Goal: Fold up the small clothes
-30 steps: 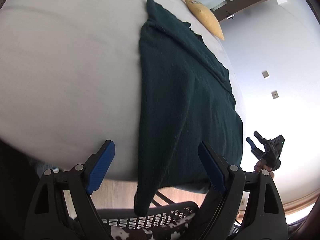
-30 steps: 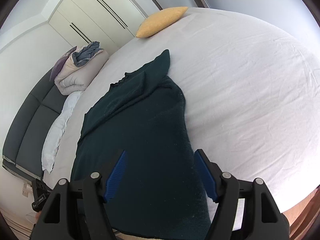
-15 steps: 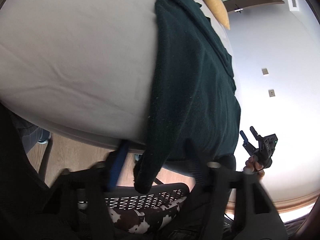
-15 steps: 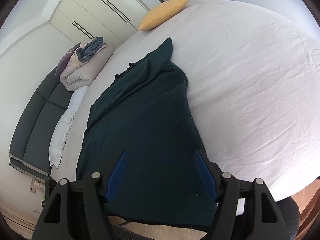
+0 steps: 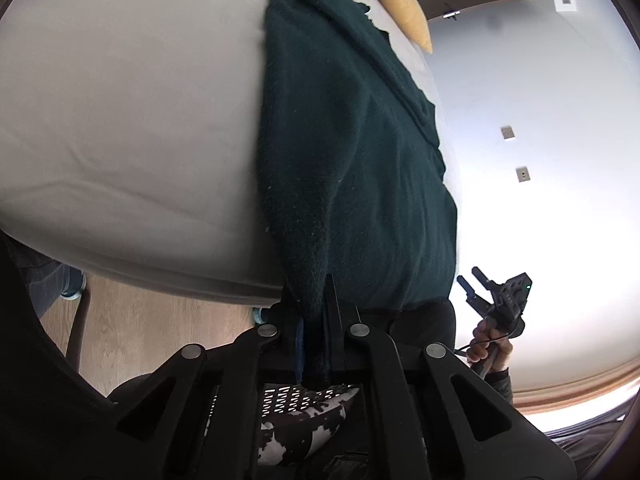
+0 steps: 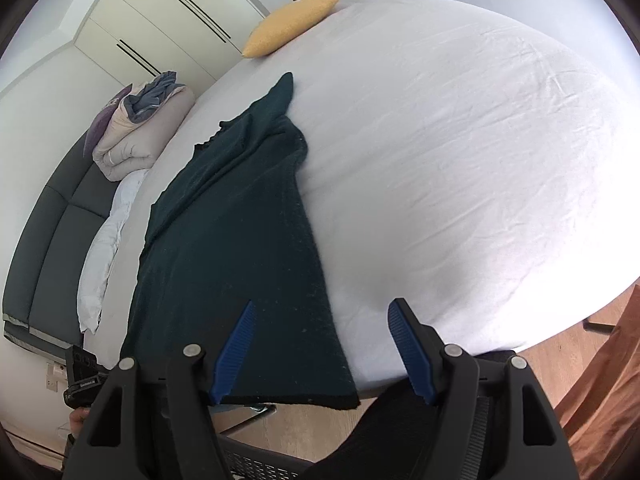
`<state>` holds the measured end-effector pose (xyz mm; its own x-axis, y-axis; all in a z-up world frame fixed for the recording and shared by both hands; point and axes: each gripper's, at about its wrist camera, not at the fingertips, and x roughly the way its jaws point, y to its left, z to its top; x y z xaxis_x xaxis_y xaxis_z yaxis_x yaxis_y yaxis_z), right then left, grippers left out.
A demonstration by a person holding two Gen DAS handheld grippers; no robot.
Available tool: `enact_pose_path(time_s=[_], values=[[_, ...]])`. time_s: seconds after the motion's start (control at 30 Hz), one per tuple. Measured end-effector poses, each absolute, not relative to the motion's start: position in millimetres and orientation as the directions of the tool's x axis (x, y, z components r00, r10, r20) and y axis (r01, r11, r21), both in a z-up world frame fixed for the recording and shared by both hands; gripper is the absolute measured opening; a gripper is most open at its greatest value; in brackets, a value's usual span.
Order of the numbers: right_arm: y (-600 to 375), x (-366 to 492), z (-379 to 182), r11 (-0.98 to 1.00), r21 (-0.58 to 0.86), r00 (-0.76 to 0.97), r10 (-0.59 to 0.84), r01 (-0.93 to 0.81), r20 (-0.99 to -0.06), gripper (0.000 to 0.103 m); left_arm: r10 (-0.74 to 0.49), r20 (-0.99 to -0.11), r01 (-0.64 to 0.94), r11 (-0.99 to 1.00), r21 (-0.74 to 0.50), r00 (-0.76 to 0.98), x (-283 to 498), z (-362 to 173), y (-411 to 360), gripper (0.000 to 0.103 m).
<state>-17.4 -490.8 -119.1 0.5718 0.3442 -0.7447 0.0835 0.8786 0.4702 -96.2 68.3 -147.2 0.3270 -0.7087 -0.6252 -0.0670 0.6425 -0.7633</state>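
Note:
A dark green knit garment (image 5: pixel 352 152) lies stretched along the white bed (image 5: pixel 120 112), its near end hanging over the bed's edge. My left gripper (image 5: pixel 314 320) is shut on the garment's near left corner at the bed edge. In the right wrist view the same garment (image 6: pixel 240 240) lies flat, its hem at the front edge. My right gripper (image 6: pixel 320 344) is open, with the garment's near right corner between its blue pads (image 6: pixel 236 344). It also shows in the left wrist view (image 5: pixel 476 284), held beside the right hem.
A yellow pillow (image 6: pixel 292 24) lies at the far end of the bed. Folded bedding (image 6: pixel 140 132) sits on a dark sofa (image 6: pixel 52 216) to the left. A mesh chair with a cow-print cushion (image 5: pixel 304 420) stands below on the wooden floor (image 5: pixel 160 328).
My left gripper dropped to the bed edge and shut on the garment's hanging corner. My right gripper moved in over the other near corner and stayed open.

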Motion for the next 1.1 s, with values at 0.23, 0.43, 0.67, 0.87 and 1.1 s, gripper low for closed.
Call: enact_pose_path(time_s=[0.23, 0.43, 0.67, 0.87, 1.1], values=[[-481.5, -11.7, -136.5, 0.903, 0.423, 0.464, 0.345, 0.072, -0.816, 0.071, -0.714, -0.598, -0.052, 0.625, -0.779, 0.364, -96.9, -136.5, 75.8, 0.004], [-471.9, -6.0, -146.3, 0.897, 0.436, 0.352, 0.388, 0.068, -0.852, 0.06, -0.713, -0.583, -0.042, 0.618, -0.785, 0.39, -99.1, -129.8, 86.3, 0.004], [-466.1, -9.1, -155.7, 0.877, 0.477, 0.309, 0.437, 0.064, -0.845, 0.038, -0.71, -0.589, -0.038, 0.625, -0.779, 0.386, -102.2, -130.9, 85.5, 0.004], [-465.8, -14.0, -155.5, 0.865, 0.499, 0.321, 0.457, 0.059, -0.83, 0.01, -0.714, -0.585, -0.032, 0.623, -0.782, 0.385, -103.5, -127.7, 87.5, 0.004], [-463.8, -26.1, -139.1, 0.836, 0.549, 0.372, 0.503, 0.022, -0.78, 0.008, -0.725, -0.554, -0.016, 0.601, -0.799, 0.409, -106.0, -118.6, 94.6, 0.004]])
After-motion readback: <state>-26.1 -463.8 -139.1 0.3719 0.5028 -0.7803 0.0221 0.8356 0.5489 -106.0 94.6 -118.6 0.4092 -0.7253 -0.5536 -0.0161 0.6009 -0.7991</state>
